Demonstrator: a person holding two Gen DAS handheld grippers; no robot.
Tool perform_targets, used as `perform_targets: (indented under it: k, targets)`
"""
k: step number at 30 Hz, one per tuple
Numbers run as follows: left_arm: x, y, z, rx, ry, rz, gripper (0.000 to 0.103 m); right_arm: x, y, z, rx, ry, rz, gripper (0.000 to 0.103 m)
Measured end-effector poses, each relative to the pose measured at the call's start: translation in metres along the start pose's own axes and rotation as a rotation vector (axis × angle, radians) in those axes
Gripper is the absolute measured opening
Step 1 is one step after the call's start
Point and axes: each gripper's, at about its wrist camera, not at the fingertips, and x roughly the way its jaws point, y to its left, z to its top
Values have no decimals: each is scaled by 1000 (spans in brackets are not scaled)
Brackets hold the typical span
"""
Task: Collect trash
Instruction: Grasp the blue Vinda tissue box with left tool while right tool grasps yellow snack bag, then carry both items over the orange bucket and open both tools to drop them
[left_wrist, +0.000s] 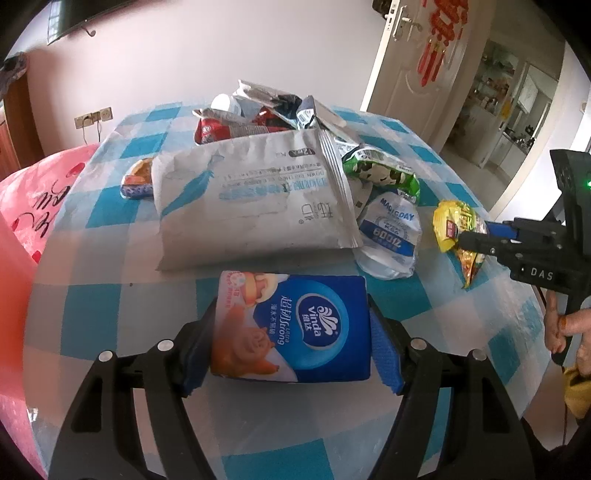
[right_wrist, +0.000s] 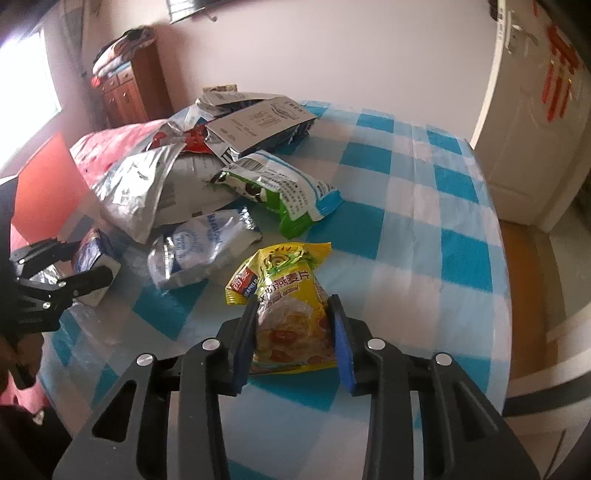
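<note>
I take the big white pouch (left_wrist: 255, 199) in the middle of the checked table (left_wrist: 92, 314) as my landmark; off its left side, past the table edge, I see a pink bag (left_wrist: 33, 195) with dark lettering, and just at the pouch's left edge a small orange-and-blue wrapper (left_wrist: 135, 181) lies on the cloth. Directly in front of the pouch, nearer to me, my left gripper (left_wrist: 291, 332) pinches the blue tissue pack (left_wrist: 295, 325) — both blue pads press its short sides, jaws fairly wide because the pack is wide; the pack looks slightly raised off the cloth, though I cannot tell for sure. Behind the pouch a heap of silver and red wrappers (left_wrist: 251, 110) is stacked; at the pouch's right edge I see a green snack bag (left_wrist: 384, 173) and below it a crumpled clear-and-blue bag (left_wrist: 388, 240), touching the pouch. Further right of the pouch, my right gripper (right_wrist: 293, 328) squeezes the yellow oatmeal packet (right_wrist: 288, 306) between its pads — the packet is crumpled at the waist.
</note>
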Motion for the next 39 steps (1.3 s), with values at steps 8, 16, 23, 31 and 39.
perform_targets:
  k: [8, 16, 23, 31, 39]
  targets:
    - [-24, 4, 0, 0, -63, -31, 73, -21, 10, -3, 138, -65, 52, 36]
    - [-75, 12, 17, -14, -197, -12, 73, -53, 45, 36, 167, -144, 206, 36]
    - [-146, 56, 40, -87, -335, 128, 73, -75, 124, 103, 51, -226, 379, 36]
    - [-215, 154, 42, -258, -429, 404, 73, -68, 244, 177, -88, -246, 582, 36]
    - [-220, 227, 28, -394, -395, 531, 73, -29, 336, 216, -145, -187, 694, 37]
